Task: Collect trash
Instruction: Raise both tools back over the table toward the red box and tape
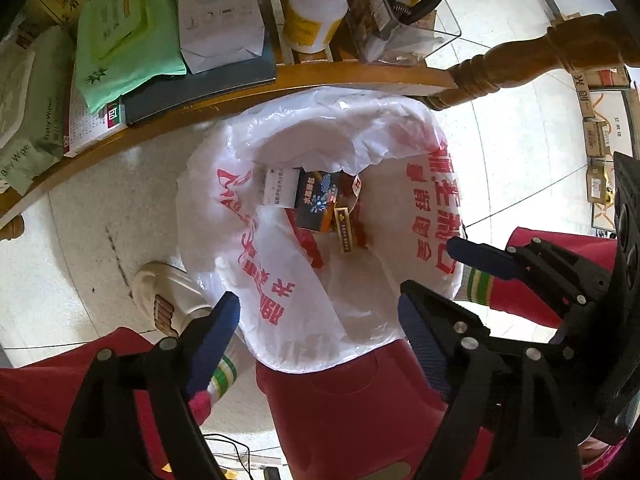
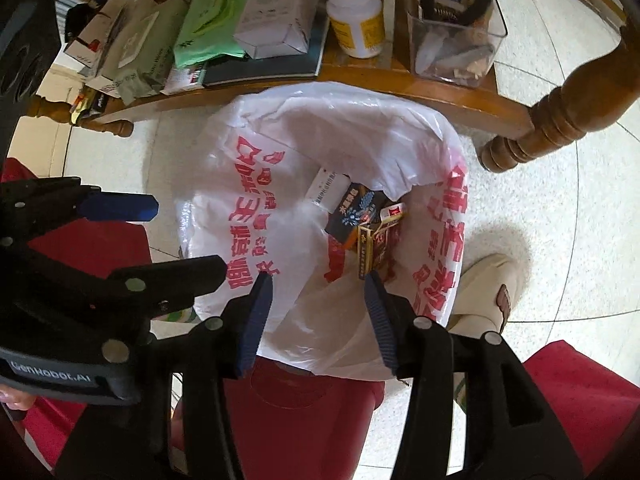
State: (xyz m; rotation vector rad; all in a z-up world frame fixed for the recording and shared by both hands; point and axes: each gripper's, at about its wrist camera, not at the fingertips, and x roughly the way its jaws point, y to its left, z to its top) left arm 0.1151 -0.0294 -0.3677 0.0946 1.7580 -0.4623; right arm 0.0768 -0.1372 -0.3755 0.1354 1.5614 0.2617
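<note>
**Both grippers empty over the bin**

Left gripper (image 1: 320, 320) spread wide, right gripper (image 2: 318, 312) apart, neither holding anything. Straight ahead and below: lined bin (image 1: 432, 200) with 3 or so boxes (image 1: 316, 204), nearer the right gripper.

White bin liner (image 1: 280, 288) printed with red characters; red bin (image 1: 344, 408) beneath; dark blue box (image 1: 316, 204) with a snowflake pattern — orange edge; pale green packet (image 1: 128, 40); white bottle (image 1: 316, 12) — yellow label.

Wooden table (image 1: 240, 92), green pkg (image 1: 128, 40), white btl w/ yellow label (image 1: 314, 12), beige slipper (image 2: 486, 292)
</note>
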